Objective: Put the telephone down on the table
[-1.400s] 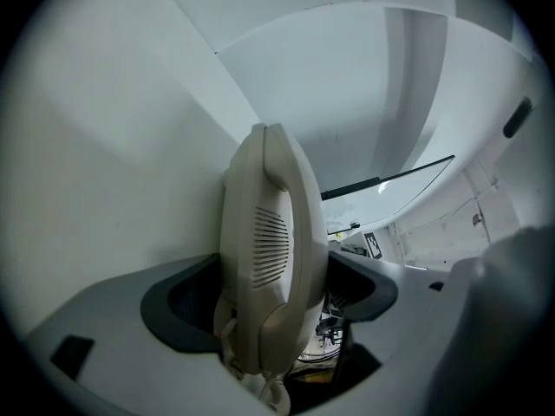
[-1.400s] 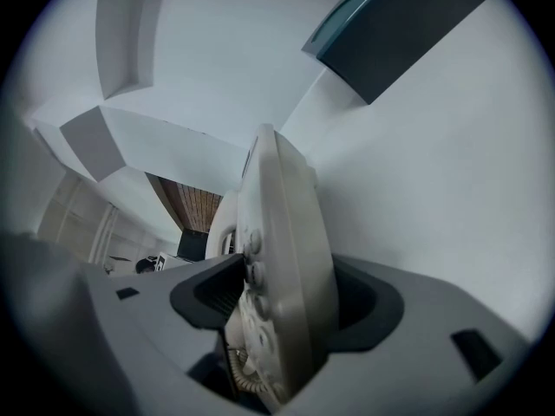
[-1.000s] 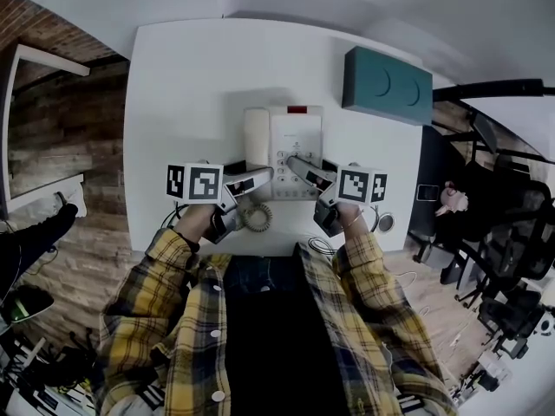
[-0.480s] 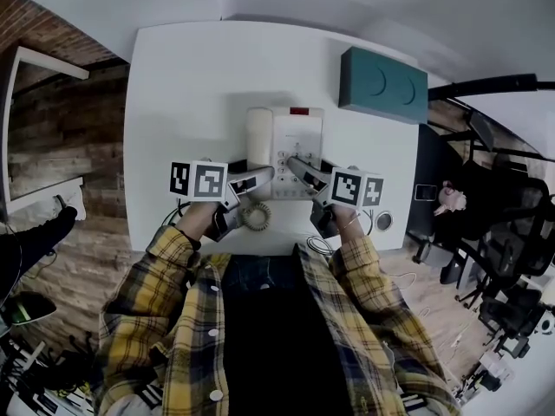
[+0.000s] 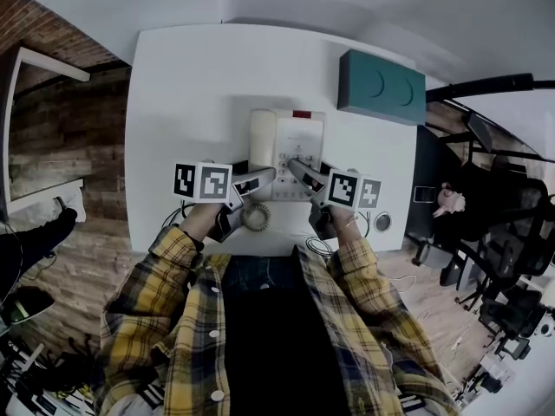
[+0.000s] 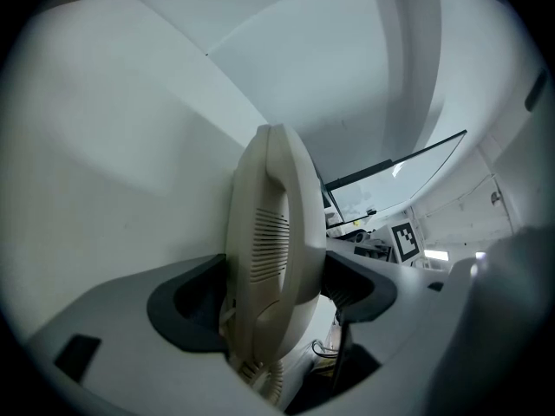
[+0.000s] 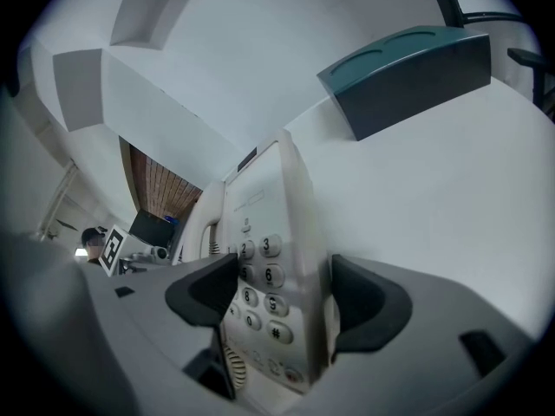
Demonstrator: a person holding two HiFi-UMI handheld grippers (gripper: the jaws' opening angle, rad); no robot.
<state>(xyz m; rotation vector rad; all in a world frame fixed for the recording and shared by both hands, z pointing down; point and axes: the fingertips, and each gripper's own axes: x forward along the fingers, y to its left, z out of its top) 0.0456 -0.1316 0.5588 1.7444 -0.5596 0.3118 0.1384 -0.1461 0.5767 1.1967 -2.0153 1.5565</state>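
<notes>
A cream telephone [image 5: 299,141] lies flat on the white table [image 5: 191,85], its handset [image 5: 262,137] in the cradle on its left side. My left gripper [image 5: 264,177] reaches in at the handset's near end. In the left gripper view the handset [image 6: 273,232] stands between both pads of that gripper [image 6: 273,297], which is shut on it. My right gripper [image 5: 297,166] straddles the right edge of the telephone's base [image 7: 269,232] beside the keypad. Its jaws [image 7: 282,297] have just been opening, and the right pad [image 7: 364,306] stands slightly off the edge.
A teal box [image 5: 381,87] sits at the table's far right, also in the right gripper view [image 7: 408,76]. The coiled cord [image 5: 256,217] lies by the near edge, with a small round object [image 5: 382,222] at the near right. Brick wall and wooden floor lie beyond the left edge.
My right gripper has tipped a little and its marker cube has shifted slightly left. The telephone and my left gripper have kept their places.
</notes>
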